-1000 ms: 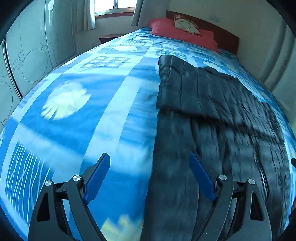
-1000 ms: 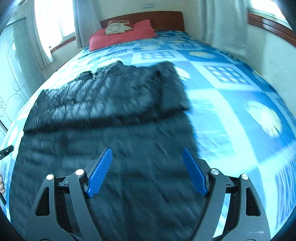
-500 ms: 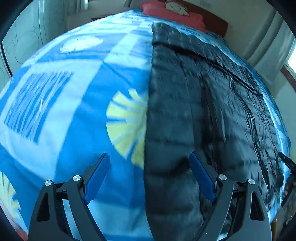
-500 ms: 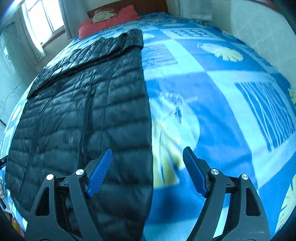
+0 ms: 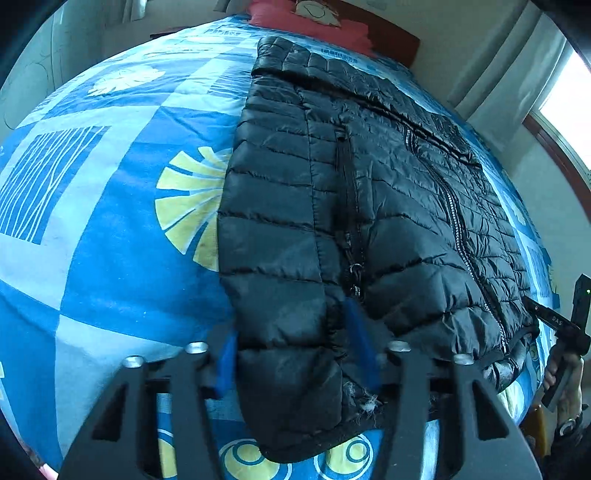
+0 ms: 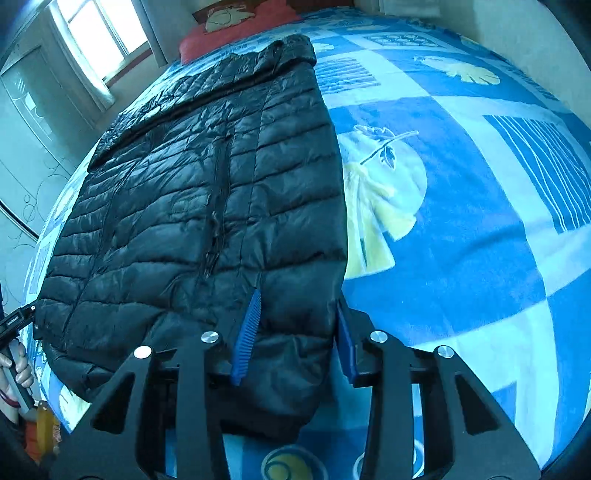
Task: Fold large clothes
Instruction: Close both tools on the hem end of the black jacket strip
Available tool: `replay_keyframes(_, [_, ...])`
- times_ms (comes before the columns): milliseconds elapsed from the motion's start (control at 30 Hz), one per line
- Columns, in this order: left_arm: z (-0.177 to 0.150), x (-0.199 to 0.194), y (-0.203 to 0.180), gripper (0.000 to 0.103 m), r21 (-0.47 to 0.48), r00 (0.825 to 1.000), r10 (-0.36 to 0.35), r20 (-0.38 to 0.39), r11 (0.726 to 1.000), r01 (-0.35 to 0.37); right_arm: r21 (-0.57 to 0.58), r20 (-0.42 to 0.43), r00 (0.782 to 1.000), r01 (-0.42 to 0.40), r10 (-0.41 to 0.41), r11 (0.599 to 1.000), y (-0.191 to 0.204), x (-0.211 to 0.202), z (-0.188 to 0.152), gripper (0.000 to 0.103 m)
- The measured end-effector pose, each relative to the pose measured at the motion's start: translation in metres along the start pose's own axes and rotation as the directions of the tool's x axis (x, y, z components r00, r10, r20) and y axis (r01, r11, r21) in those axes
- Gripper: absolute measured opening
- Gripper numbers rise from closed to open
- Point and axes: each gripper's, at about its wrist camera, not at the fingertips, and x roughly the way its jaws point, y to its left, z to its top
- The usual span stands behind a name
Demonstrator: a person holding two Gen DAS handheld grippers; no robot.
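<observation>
Jacket [image 5: 332, 206] hem corners sit right at the two cameras: the black quilted garment lies flat on the bed [image 5: 110, 258], hem at the near edge and collar toward the red pillow [image 5: 314, 18] by the headboard. The left gripper [image 5: 295, 354] has its blue fingers [image 5: 360, 332] closed in on the hem's left corner, padding bulging between them, and white filling [image 5: 364, 400] shows at a small tear just beside that grasp. The right gripper [image 6: 295, 332] clamps the hem's right corner likewise, its fingers [image 6: 247, 332] pressed into the puffy fabric. Farther out, the pocket zip [image 5: 349, 221] and the front zip [image 5: 454, 214] run up the body toward the collar. The next step looks like lifting the hem and carrying it toward the collar. Slippery shell and thick padding could let one corner slide free, so the fold would land skewed; pulling hard near the tear could widen it; uneven lifting could drag the whole jacket along the bed.
</observation>
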Motion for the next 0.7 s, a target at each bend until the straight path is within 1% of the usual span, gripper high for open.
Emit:
replay_keyframes(33, [0.001,-0.001,0.0,0.034,-0.001,1.0,0.002,0.005,1.0,-0.002,0.0,0.003,1.0,-0.006,0.006,1.0,0.0,-0.001,-0.001,0.029])
replay_keyframes(67, [0.001,-0.003,0.0,0.03,-0.001,1.0,0.004,0.014,1.0,-0.004,0.016,0.0,0.999,-0.037,0.037,0.999,-0.001,-0.002,-0.001,0.02])
replay_keyframes(133, [0.001,-0.008,-0.001,0.019,0.001,1.0,0.007,0.029,1.0,-0.007,0.043,0.003,0.998,-0.059,0.059,0.997,-0.003,-0.004,0.0,0.015])
replay_keyframes(167, [0.001,-0.012,-0.001,0.017,0.002,0.999,0.002,0.041,1.0,-0.002,0.048,0.003,0.997,-0.073,0.073,0.996,-0.002,-0.006,0.0,0.012])
replay_keyframes(200, [0.001,-0.016,-0.003,0.014,0.007,0.998,0.002,0.056,1.0,-0.002,0.048,0.004,0.996,-0.085,0.085,0.995,-0.001,-0.009,-0.001,0.01])
replay_keyframes(300, [-0.001,-0.028,-0.008,0.012,0.029,0.995,0.015,0.102,0.999,-0.018,0.033,0.016,0.995,-0.099,0.098,0.995,0.006,-0.02,-0.002,0.009])
replay_keyframes(367, [0.0,-0.035,-0.008,0.011,0.023,0.993,0.014,0.121,1.0,-0.017,0.039,0.023,0.991,-0.131,0.13,0.991,0.006,-0.026,0.001,0.009])
replay_keyframes(433, [0.006,-0.042,-0.005,0.011,-0.002,0.991,0.0,0.136,1.0,0.0,0.069,0.043,0.979,-0.2,0.197,0.977,0.004,-0.035,0.007,0.008])
replay_keyframes(467, [0.012,-0.045,-0.004,0.011,-0.013,0.99,-0.012,0.144,1.0,0.015,0.081,0.053,0.974,-0.222,0.219,0.972,0.002,-0.039,0.011,0.008])
replay_keyframes(533, [0.026,-0.051,-0.002,0.01,-0.035,0.985,-0.034,0.17,0.999,0.04,0.114,0.09,0.952,-0.303,0.294,0.946,-0.003,-0.047,0.027,0.008])
replay_keyframes(567, [0.036,-0.055,-0.002,0.01,-0.042,0.981,-0.043,0.187,0.998,0.052,0.121,0.102,0.946,-0.32,0.309,0.94,-0.004,-0.048,0.032,0.008])
replay_keyframes(633, [0.053,-0.059,-0.002,0.01,-0.044,0.973,-0.066,0.223,0.996,0.078,0.138,0.14,0.926,-0.368,0.35,0.92,-0.005,-0.049,0.053,0.008])
replay_keyframes(700, [0.079,-0.058,-0.003,0.01,-0.048,0.965,-0.069,0.252,0.995,0.084,0.132,0.172,0.919,-0.378,0.354,0.916,-0.003,-0.046,0.077,0.007])
